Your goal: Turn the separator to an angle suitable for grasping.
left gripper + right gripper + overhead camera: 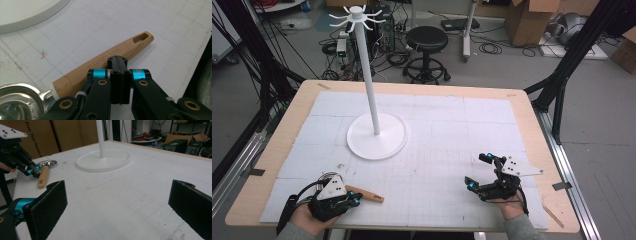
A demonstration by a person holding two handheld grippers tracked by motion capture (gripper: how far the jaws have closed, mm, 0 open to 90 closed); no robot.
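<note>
The jaws of the left gripper (119, 65) are clenched flat against each other with nothing between them, their tips over the near edge of the wooden handle (105, 63) of a kitchen tool; whether they touch the wood cannot be told. The left gripper view shows what the other views leave out: the words "KITCHEN TOOL" burnt into the handle, the slotted hanging hole at its free end, and the metal bowl (17, 101) joined to its thick end.

The jaws of the right gripper (117, 202) stand wide apart, released, holding nothing, over bare white mat (140, 192).

In the high view the handle lies flat near the front left of the table (532, 125), its long axis running from the left gripper toward the right, slightly nearer the front edge at its free end. The right gripper view shows it end-on, hole end toward the camera, with the shiny bowl behind it beside the left gripper.

The white stand (376, 136) rises from its round base behind the handle, well apart from both grippers, its hooked crown plain in the high view.
</note>
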